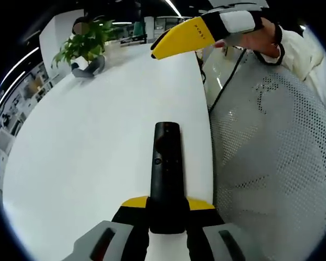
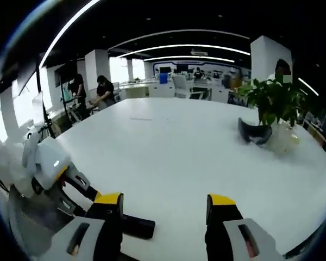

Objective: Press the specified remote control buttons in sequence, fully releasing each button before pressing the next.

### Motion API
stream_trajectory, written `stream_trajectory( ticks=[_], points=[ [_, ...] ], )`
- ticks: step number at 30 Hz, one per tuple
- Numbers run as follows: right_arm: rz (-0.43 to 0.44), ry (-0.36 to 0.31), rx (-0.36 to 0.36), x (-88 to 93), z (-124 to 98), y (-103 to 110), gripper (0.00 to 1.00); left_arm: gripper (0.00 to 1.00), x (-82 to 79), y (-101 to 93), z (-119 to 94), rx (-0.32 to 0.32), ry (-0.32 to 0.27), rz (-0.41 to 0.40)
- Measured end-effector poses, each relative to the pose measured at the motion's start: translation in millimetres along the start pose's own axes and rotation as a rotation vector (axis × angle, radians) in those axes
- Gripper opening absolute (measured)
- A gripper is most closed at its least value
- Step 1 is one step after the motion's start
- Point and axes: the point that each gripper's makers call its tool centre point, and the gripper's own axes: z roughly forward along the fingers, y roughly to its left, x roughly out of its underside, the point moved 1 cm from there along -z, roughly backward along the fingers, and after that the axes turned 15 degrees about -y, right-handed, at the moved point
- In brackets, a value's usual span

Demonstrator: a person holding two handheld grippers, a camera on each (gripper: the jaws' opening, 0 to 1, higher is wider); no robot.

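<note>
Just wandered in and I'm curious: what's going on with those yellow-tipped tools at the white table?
A person holds a claw tool in each hand. The left claw is clamped on the near end of a black remote control, holding it out over the white table. The right claw is open and holds nothing; in the left gripper view its yellow tip hovers above the far end of the table, clear of the remote's buttons. A potted plant stands farther along the table.

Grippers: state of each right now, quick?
Left gripper: shut on the black remote, held out over the white table.
Right gripper: open, fingers apart, holding nothing.
</note>
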Motion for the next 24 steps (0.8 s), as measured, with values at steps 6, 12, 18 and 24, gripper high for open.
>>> stream_trajectory(
  ticks=[6,12,18,24],
  points=[
    [-0.107,-0.032,0.074,-3.0,-6,-14,0.76,0.23,-0.3,5.7,-1,0.017,0.005,0.042],
    [-0.077,-0.057,0.115,-2.2,-8,-24,0.83,0.23,-1.7,14.1,1,0.05,0.014,0.085],
    [-0.026,-0.126,0.119,-11.3,-10,-26,0.97,0.23,0.3,35.4,-3,0.044,0.061,0.126],
    [-0.023,-0.128,0.133,-10.6,-10,-26,0.99,0.23,4.2,62.8,-8,0.028,0.1,0.149]
  ],
)
